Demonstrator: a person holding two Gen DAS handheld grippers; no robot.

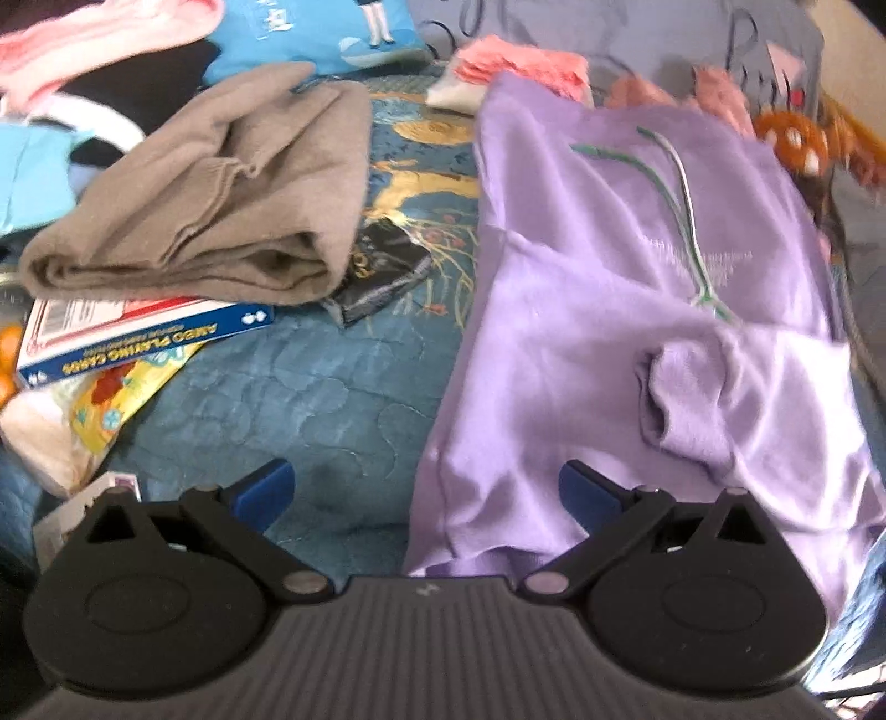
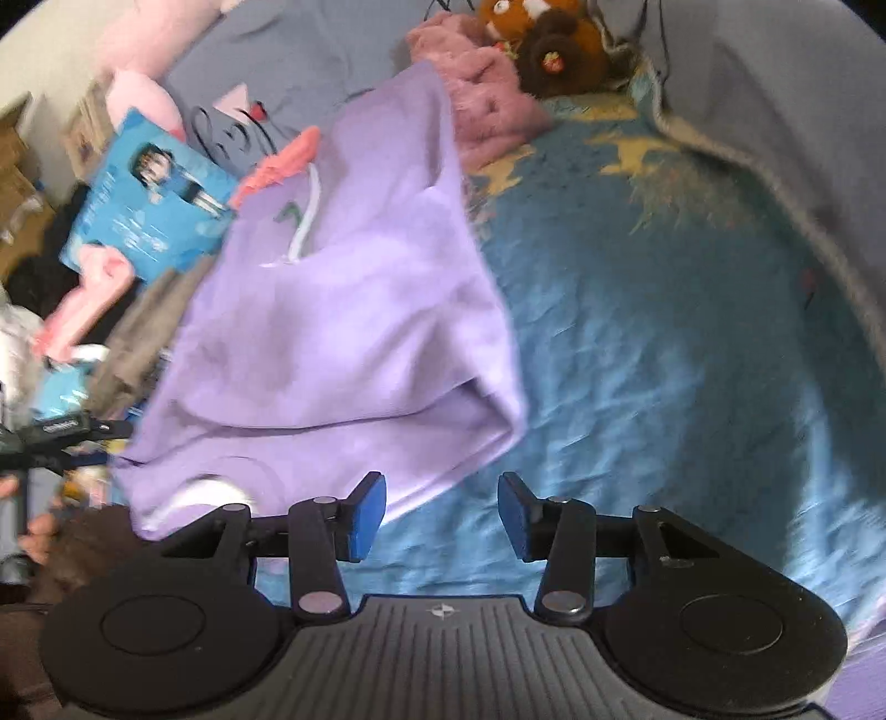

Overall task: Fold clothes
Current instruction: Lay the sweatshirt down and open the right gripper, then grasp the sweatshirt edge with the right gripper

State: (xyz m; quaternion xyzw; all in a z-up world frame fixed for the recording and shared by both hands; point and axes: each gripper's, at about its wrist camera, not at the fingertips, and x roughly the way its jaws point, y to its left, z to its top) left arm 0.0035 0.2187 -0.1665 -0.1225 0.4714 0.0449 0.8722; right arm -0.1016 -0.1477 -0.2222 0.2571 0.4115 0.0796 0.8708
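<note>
A lilac sweatshirt (image 1: 637,310) with a green and white stem print lies partly folded on the blue quilted bedspread (image 1: 310,399), one sleeve cuff laid across its front. My left gripper (image 1: 426,493) is open, straddling the garment's left hem edge, with nothing between its fingers. In the right wrist view the same lilac sweatshirt (image 2: 354,310) lies to the left, and my right gripper (image 2: 442,518) is open just off its lower right corner, over bare bedspread (image 2: 664,360). A folded taupe garment (image 1: 216,194) sits to the left.
A playing-card box (image 1: 138,338), a black packet (image 1: 382,266) and a yellow wrapper (image 1: 122,399) lie beside the taupe garment. Pink fluffy items (image 2: 482,105), plush toys (image 2: 548,44), a blue printed pillow (image 2: 149,199) and a grey blanket (image 2: 775,83) ring the bed. A hand (image 2: 39,537) shows at far left.
</note>
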